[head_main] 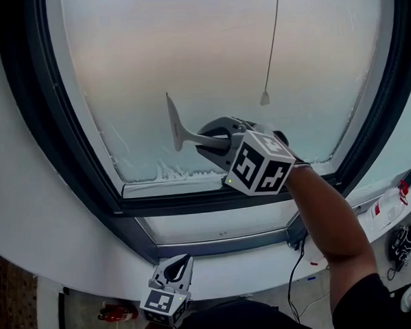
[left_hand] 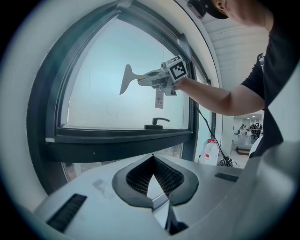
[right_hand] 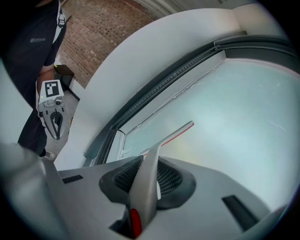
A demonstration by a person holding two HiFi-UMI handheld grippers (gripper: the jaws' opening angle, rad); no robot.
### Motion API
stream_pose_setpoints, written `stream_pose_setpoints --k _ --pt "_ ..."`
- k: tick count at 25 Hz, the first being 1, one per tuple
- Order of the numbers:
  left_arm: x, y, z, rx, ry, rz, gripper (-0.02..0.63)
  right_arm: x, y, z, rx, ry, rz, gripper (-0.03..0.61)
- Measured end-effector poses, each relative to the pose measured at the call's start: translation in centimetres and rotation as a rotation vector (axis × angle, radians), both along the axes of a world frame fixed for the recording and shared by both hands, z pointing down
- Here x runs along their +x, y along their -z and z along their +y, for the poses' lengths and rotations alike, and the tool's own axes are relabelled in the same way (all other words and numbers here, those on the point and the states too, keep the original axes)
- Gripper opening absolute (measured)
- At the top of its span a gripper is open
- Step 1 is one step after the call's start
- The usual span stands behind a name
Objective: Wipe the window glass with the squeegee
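Note:
A grey squeegee [head_main: 174,122] stands with its blade edge against the frosted window glass [head_main: 213,50], low in the pane. My right gripper [head_main: 206,141] is shut on its handle, the arm reaching up from the lower right. In the right gripper view the handle [right_hand: 149,180] runs up between the jaws to the blade [right_hand: 176,132] on the glass [right_hand: 243,112]. My left gripper [head_main: 174,271] hangs low below the sill, shut with nothing in it. From the left gripper view, the left gripper [left_hand: 152,187] looks up at the squeegee [left_hand: 125,79] and right gripper [left_hand: 165,75].
A blind cord with a pull [head_main: 264,97] hangs in front of the glass. The dark window frame [head_main: 194,202] and white sill [head_main: 265,260] lie below. A window handle [left_hand: 157,123] sits on the frame. A white bottle [head_main: 388,206] and black cable [head_main: 293,272] are at the right.

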State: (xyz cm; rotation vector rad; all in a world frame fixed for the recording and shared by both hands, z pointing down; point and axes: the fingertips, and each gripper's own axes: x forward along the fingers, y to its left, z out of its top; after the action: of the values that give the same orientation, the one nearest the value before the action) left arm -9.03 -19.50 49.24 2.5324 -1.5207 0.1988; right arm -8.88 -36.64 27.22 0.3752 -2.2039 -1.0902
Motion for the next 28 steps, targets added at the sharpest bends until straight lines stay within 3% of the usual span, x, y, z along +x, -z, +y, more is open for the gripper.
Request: stream_pose_setpoints --k 28 --pt "10.9 0.0 -1.5 0.033 -0.122 0.047 0.000 15.0 1.4 -1.9 -0.008 -0.128 0.031 0.067"
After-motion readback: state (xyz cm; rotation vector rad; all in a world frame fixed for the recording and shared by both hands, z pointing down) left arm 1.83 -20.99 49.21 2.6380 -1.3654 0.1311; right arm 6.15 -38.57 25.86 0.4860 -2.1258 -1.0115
